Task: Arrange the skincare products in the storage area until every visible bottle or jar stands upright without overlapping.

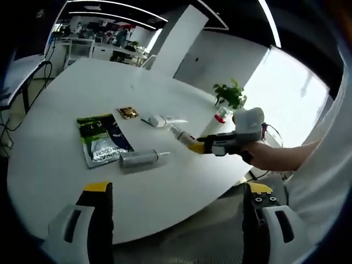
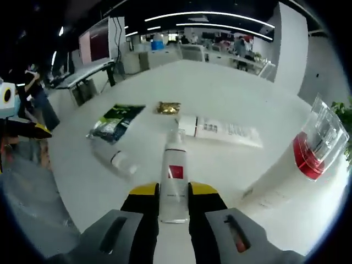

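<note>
Bottle (image 2: pixel 175 184), white with a red square on its label, sat clamped between the jaws of the right claw (image 2: pixel 174 197), cap pointing away toward 12 o'clock over the white table (image 2: pixel 236 99). In the left gripper view that same claw (image 1: pixel 193 147) came in from 3 o'clock on a bare forearm (image 1: pixel 280 155), gripping the bottle (image 1: pixel 180 133) low over the table (image 1: pixel 154 187). A white tube (image 2: pixel 220 130) lay flat just past the bottle's cap, at about 1 o'clock. A clear bottle (image 2: pixel 114 158) lay on its side at 10 o'clock, beside a green-and-black pouch (image 2: pixel 114 122). A small gold packet (image 2: pixel 168 108) lay beyond, near 12 o'clock. A clear container with a red base (image 2: pixel 318 142) stood at 3 o'clock.

The left claw (image 1: pixel 179 195) hung wide open, holding nothing, off the near table edge. Ahead of it lay the clear bottle (image 1: pixel 138 159) touching the pouch (image 1: pixel 102 139), with the packet (image 1: pixel 127 113) and tube (image 1: pixel 160 120) further off. A potted plant (image 1: pixel 230 94) stood at the far edge.
</note>
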`<state>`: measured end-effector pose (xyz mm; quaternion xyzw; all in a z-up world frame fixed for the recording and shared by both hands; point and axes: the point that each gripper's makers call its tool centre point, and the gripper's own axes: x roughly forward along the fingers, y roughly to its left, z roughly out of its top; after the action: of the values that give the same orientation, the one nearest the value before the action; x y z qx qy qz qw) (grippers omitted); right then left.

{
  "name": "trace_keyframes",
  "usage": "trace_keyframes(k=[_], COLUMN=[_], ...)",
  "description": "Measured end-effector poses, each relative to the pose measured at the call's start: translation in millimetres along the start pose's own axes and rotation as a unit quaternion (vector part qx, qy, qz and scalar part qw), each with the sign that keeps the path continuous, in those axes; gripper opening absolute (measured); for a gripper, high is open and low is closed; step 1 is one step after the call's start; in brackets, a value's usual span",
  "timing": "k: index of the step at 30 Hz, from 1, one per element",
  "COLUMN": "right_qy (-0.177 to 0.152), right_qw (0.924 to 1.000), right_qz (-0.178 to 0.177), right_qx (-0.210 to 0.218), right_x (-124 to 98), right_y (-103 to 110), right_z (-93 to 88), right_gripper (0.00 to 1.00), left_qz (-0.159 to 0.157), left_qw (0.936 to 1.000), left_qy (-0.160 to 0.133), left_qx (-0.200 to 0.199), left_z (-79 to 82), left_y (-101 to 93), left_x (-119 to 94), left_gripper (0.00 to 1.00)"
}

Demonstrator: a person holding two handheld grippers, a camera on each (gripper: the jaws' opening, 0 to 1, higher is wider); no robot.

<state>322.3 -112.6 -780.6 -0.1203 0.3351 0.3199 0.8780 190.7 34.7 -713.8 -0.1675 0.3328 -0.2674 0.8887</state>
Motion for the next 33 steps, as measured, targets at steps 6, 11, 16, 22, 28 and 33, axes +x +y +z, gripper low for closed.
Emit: trace_keyframes(k=[6,11,16,22,28,33], right_qy=[-0.018,-0.033,-0.047,-0.074,-0.104,-0.138], right_qw=[0.9997,0.999,0.9979,0.9951,0.9904,0.9836], right_qz=[0.018,0.03,0.043,0.065,0.089,0.116], right_qx=[-0.005,-0.001,0.002,0.008,0.016,-0.001], right_x=[-12,-17,-28,-44,-59,-84], right_y=[15,22,33,50,66,90], right_z=[13.3,19.3,27.5,43.7,60.2,83.5], right_gripper=[0.19,0.19,0.19,0.19,0.19,0.18], left_qz=[-0.004,-0.01,-0.026,-0.051,-0.078,-0.093], left_qw=[0.9999,0.9998,0.9995,0.9974,0.9925,0.9853], left_qy=[-0.006,-0.006,-0.018,-0.041,-0.063,-0.086], left_qx=[0.008,0.017,0.003,-0.029,-0.07,-0.114], left_z=[5.5,10.5,23.0,42.3,56.3,68.7], left_y=[-3.0,-8.7,-18.1,-26.8,-38.0,-49.1], left_x=[1,3,4,8,16,20], left_gripper=[0.91,0.91,0.89,0.85,0.82,0.8])
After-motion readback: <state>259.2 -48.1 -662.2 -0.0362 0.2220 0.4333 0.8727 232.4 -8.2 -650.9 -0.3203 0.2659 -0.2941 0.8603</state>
